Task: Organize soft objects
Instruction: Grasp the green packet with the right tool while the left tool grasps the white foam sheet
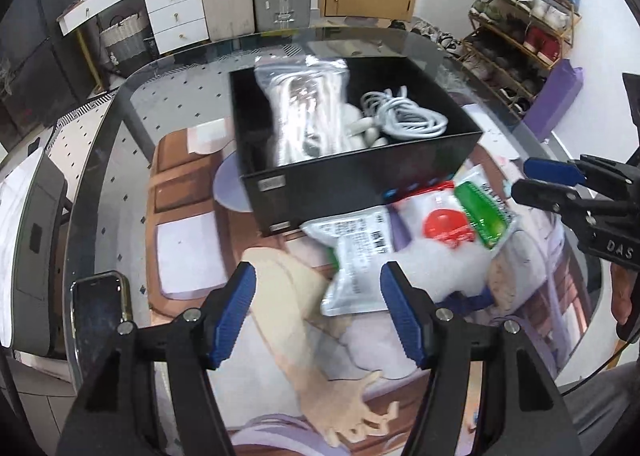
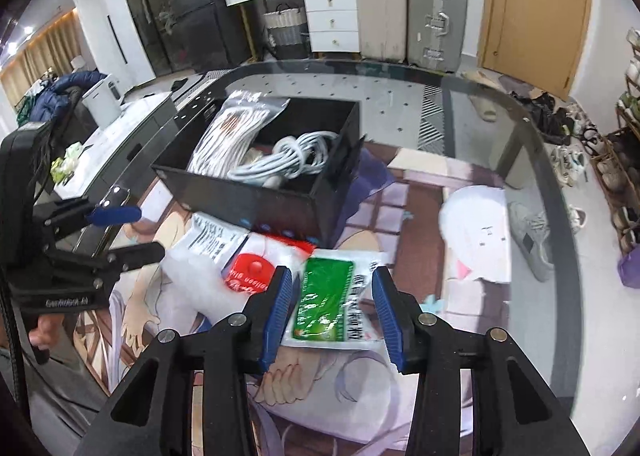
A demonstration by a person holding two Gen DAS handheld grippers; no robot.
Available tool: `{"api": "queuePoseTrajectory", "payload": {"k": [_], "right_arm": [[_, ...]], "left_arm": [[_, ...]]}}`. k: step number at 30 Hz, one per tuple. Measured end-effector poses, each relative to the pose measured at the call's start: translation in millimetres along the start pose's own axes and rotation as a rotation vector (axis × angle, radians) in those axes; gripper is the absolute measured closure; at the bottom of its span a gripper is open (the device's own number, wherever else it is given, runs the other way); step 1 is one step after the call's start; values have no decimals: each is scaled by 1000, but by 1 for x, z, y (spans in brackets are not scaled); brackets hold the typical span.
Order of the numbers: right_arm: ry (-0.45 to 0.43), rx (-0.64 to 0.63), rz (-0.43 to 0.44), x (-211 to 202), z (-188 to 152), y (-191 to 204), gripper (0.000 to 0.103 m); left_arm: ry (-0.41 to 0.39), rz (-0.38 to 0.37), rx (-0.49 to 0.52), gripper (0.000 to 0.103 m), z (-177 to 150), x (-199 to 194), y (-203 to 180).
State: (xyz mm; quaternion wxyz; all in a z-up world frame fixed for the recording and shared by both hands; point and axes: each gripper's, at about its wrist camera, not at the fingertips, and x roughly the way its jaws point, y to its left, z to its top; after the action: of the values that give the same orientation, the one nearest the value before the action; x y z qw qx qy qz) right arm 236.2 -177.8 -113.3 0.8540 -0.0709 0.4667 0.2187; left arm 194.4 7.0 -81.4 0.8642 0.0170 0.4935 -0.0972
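Glass covers the counter [image 1: 120, 128], with a cartoon print showing beneath it, and behind it I see white drawers, two suitcases and a wooden door. Starting at the left in my left wrist view, a phone [image 1: 100, 308] lies at the counter edge beside my left claw [image 1: 318, 318]. That claw is released, its blue pads apart and hovering over the print, with the near corner of a white packet [image 1: 356, 256] lying between them — nothing pressed. Past it stands the black box [image 1: 360, 184], already holding a clear bag of white cord [image 1: 308, 112] that leans upright at its left, and a loose coil of white cable [image 1: 404, 112] to its right. Just in front of the box lie the soft packets: the white one, then a pouch with a red disc [image 1: 444, 224], then a green-labelled packet [image 2: 332, 304] farthest right. My right claw [image 2: 332, 318] stands over that green packet — its pads straddle it on either side, but I see gaps at both pads, so it is released rather than clenched. A shoe rack [image 1: 528, 24] lines the far right wall.
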Motion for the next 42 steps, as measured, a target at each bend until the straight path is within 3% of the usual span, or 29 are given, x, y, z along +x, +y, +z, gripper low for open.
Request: {"api": "queuePoseTrajectory", "payload": {"k": [14, 23, 31, 33, 39, 42], "right_arm": [[132, -148, -5, 36, -13, 50, 60], [177, -179, 106, 35, -22, 76, 60], [71, -59, 1, 10, -7, 26, 59], [73, -20, -36, 13, -6, 11, 50], [94, 18, -66, 25, -7, -8, 49], [93, 40, -66, 32, -6, -11, 36]], "left_arm": [[20, 27, 8, 38, -12, 1, 13], [-12, -11, 15, 38, -9, -8, 2], [-21, -85, 39, 38, -12, -17, -27], [-12, -89, 60, 38, -14, -14, -37], [16, -90, 120, 38, -19, -3, -70], [33, -79, 121, 38, -20, 5, -74]]}}
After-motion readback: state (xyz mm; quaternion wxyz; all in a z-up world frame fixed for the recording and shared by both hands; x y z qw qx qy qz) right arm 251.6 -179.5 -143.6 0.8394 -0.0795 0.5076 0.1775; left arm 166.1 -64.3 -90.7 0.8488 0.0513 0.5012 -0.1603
